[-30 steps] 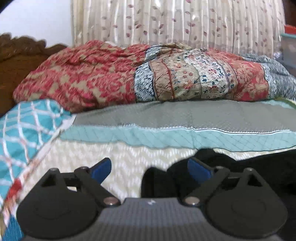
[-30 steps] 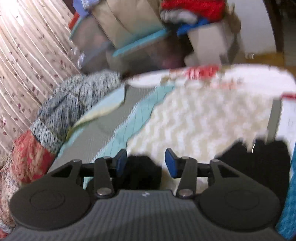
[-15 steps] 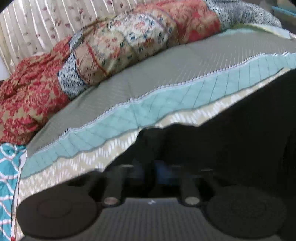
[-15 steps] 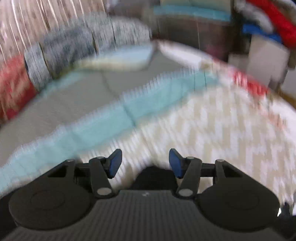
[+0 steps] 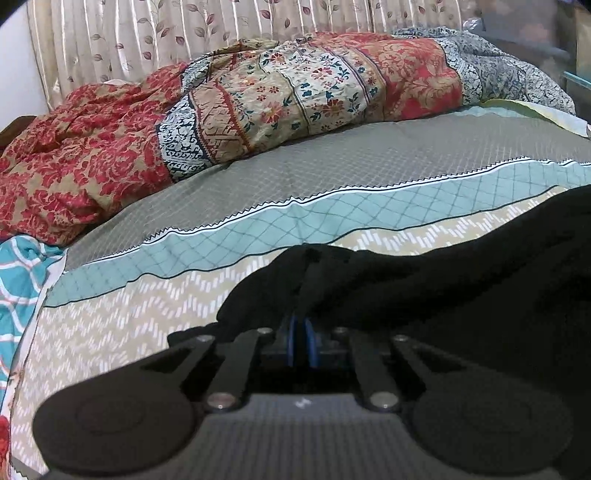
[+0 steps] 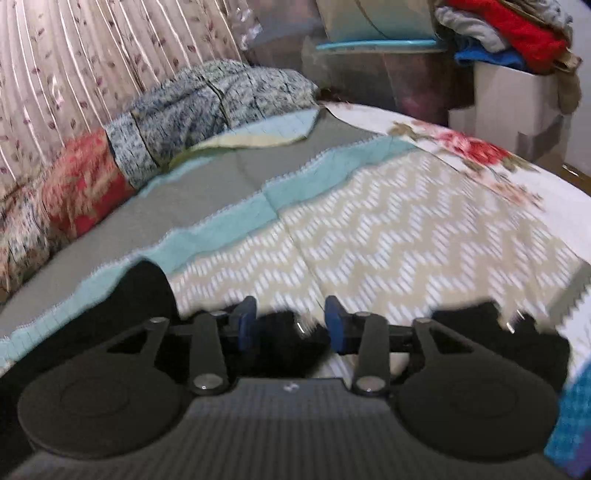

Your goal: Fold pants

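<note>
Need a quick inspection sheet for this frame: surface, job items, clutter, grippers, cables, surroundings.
Surface: bed with a patterned bedspread, bands of grey, teal and beige zigzag.
Job's things: black pants lying on the beige band; one bunched edge rises between the left pads.
Clutter: rumpled red and floral quilt along the far side of the bed.
Grippers: left gripper shut on the pants; right gripper with jaws apart, black cloth between them, pads not pressing on it.
Cables: nothing seen.
Surroundings: leaf-print curtain behind the bed; storage bin with a teal lid and a pile of clothes on a white box.
</note>
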`<state>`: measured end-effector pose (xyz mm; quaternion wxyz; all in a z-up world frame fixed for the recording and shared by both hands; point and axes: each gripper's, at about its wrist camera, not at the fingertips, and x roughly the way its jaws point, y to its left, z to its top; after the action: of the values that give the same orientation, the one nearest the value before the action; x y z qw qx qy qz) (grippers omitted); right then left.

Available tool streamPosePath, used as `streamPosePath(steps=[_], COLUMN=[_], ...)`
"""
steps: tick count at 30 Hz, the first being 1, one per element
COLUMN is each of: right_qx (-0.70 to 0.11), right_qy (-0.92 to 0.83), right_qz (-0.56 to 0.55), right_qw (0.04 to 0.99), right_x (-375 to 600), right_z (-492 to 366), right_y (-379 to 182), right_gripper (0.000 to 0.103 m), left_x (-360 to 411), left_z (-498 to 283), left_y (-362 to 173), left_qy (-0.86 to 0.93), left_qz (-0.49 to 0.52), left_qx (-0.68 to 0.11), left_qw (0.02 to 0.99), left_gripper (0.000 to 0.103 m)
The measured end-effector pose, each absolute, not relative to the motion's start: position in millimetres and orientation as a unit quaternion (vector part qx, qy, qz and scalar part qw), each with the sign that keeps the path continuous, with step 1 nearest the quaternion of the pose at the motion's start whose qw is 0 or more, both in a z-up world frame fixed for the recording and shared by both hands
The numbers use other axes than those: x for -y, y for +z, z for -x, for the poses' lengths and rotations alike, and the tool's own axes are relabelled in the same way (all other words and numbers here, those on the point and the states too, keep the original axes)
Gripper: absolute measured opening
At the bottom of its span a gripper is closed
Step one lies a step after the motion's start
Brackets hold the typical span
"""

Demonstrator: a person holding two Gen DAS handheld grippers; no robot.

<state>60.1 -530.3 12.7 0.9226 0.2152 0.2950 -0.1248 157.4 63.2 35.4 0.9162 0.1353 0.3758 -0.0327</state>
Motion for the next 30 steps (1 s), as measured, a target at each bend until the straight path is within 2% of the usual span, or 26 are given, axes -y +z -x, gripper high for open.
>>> streamPosePath(steps=[1,4,6,7,9,14,15,17,21,25,27,28,29,30], right_qx=[-0.3,-0.359,-0.401,-0.399,-0.337,-0.128,-0.108,-0.11,-0.199,-0.222,-0.246,-0.262,-0.276,-0.286], right_qy=[-0.114,-0.071,-0.049,-0.055,-0.095,-0.214,-0.232,-0.26,-0.284,-0.222,-0.212,-0.209,-0.204,-0.2], right_qz=[-0.211,-0.184,-0.118,-0.096,-0.121,-0.251,-0.25,-0.253,-0.254,-0.295,-0.273,-0.263,-0.26,-0.261], right_qw=[0.924,0.912,0.907,0.91,0.929,0.935,0.934,0.926,0.903,0.903,0.905,0.905,0.903,0.9], right_x=[530.2,517.9,500.8,496.2,508.0,578.8,585.5,595.4,602.0,593.7,584.3,577.5,573.8,569.1], right_z=[-72.2,-103.3,-118.1,-122.0,-122.3,-124.9,-128.7,-141.7,-168.3,-165.7,-176.6,-184.9,-194.4,-202.9], right_y=[7.3,-11.9,-24.7,-21.8,0.6,54.7,60.6,62.4,35.7,19.5,19.9,22.0,23.7,22.8], right_gripper=[0.059,0.059,0.02,0.018,0.013,0.009,0.002,0.002,0.007,0.011,0.019,0.03,0.046,0.053], left_x=[-61.9,-59.4,-58.9,-58.5,-57.4,-54.1,-54.3,-53.9,-48.9,-41.8,-41.5,-40.1,-41.4,-42.9], left_z=[-154.6,-154.0,-154.1,-155.0,-159.3,-194.2,-201.7,-218.1,-237.4,-226.3,-221.0,-218.1,-214.9,-209.7], left_y=[35.3,37.7,39.9,41.4,45.6,63.9,64.7,58.6,26.2,14.9,16.9,20.1,24.1,29.8], left_qy=[-0.031,-0.025,-0.021,-0.017,-0.009,0.032,0.042,0.064,0.076,0.067,0.065,0.065,0.064,0.062], left_qz=[-0.136,-0.136,-0.134,-0.135,-0.136,-0.112,-0.105,-0.096,-0.109,-0.137,-0.145,-0.144,-0.139,-0.132], left_qx=[-0.375,-0.37,-0.367,-0.364,-0.357,-0.338,-0.336,-0.341,-0.386,-0.381,-0.377,-0.375,-0.372,-0.366], left_qw=[0.917,0.919,0.92,0.922,0.924,0.934,0.935,0.933,0.913,0.912,0.912,0.913,0.916,0.919], left_gripper=[0.007,0.007,0.007,0.007,0.007,0.007,0.007,0.007,0.007,0.007,0.007,0.007,0.007,0.007])
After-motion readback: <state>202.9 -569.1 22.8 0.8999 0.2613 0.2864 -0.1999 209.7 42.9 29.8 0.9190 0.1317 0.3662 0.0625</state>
